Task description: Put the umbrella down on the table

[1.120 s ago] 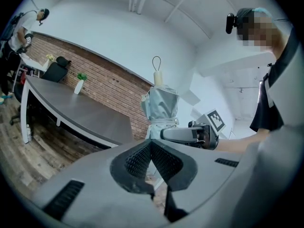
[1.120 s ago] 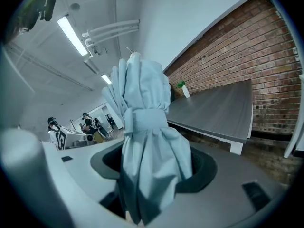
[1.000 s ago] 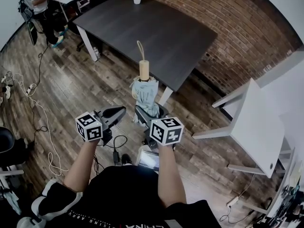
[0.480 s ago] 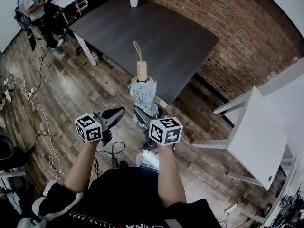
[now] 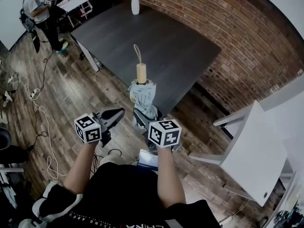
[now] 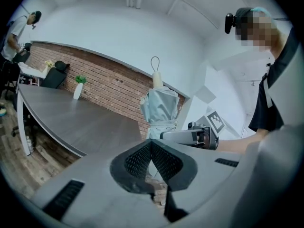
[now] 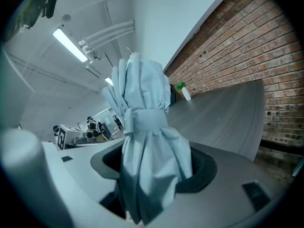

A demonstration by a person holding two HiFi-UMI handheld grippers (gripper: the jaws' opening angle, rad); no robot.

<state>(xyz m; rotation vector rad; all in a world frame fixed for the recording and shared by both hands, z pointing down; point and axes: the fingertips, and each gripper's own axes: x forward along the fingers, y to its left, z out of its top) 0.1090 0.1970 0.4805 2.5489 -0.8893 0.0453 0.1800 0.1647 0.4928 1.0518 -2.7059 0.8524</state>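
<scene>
The folded light-blue umbrella (image 5: pixel 143 97) stands upright in my right gripper (image 5: pixel 146 115), which is shut on its lower fabric. Its wooden handle (image 5: pixel 141 73) and cord loop point up, in front of the near corner of the dark grey table (image 5: pixel 161 32). In the right gripper view the bundled umbrella (image 7: pixel 148 141) fills the space between the jaws, with the table (image 7: pixel 223 113) beyond it. My left gripper (image 5: pixel 112 113) is held level beside it on the left, shut on nothing. The left gripper (image 6: pixel 151 144) sees the umbrella (image 6: pixel 161 109) just to its right.
A white vase with a green plant (image 5: pixel 135 4) stands at the table's far edge. A brick wall (image 5: pixel 237 46) runs along the right. A white desk (image 5: pixel 256 144) is at the right. A person (image 5: pixel 38 11) stands far left, and cables (image 5: pixel 38 103) lie on the wooden floor.
Both grippers have moved forward toward the table with the umbrella still upright in the right one. The table edge now sits nearer under the handle.
</scene>
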